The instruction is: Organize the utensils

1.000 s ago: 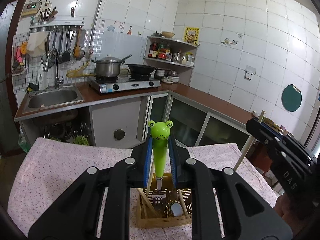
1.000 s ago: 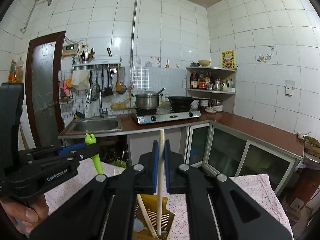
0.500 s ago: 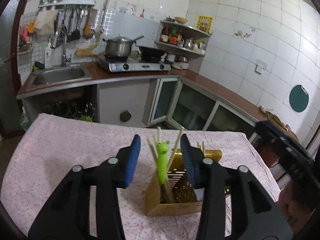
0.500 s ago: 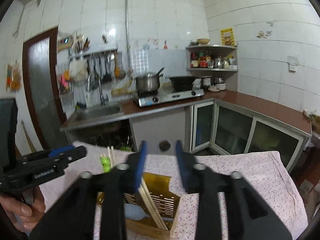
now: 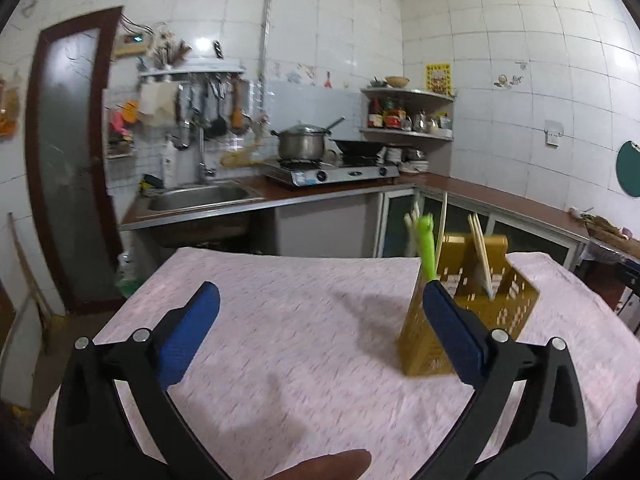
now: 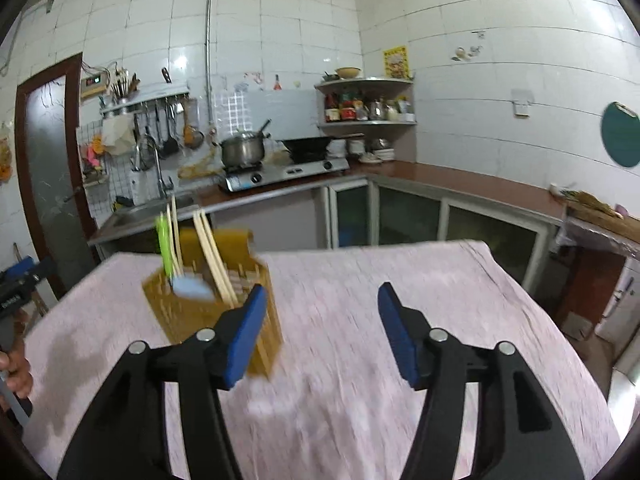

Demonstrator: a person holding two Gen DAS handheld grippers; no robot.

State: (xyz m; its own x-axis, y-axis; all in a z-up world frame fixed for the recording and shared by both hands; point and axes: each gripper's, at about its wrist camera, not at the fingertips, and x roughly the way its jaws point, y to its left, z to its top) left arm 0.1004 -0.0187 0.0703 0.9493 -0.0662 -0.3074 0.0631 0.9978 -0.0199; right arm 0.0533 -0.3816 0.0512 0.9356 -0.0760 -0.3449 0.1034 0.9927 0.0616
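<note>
A yellow slotted utensil holder [image 5: 496,304] stands on the pink tablecloth [image 5: 288,320]. In it stand a green frog-handled utensil [image 5: 426,246] and several wooden chopsticks [image 5: 482,256]. My left gripper [image 5: 320,320] is open and empty, to the left of the holder. In the right wrist view the holder [image 6: 200,304] sits to the left, with the frog utensil [image 6: 164,246], chopsticks [image 6: 214,260] and a pale blue spoon [image 6: 192,288] in it. My right gripper [image 6: 320,320] is open and empty, to the right of the holder.
Beyond the table's far edge runs a kitchen counter with a sink [image 5: 200,196], a stove with a pot [image 5: 302,144] and a wok [image 5: 356,146]. A brown door [image 5: 68,152] stands at the left. The left gripper's body shows at the left edge in the right wrist view [image 6: 16,288].
Both grippers let go of their utensils, opened wide and drew back from the holder: the left one to the left, the right one to the right. The frog utensil and chopstick now stand in the holder.
</note>
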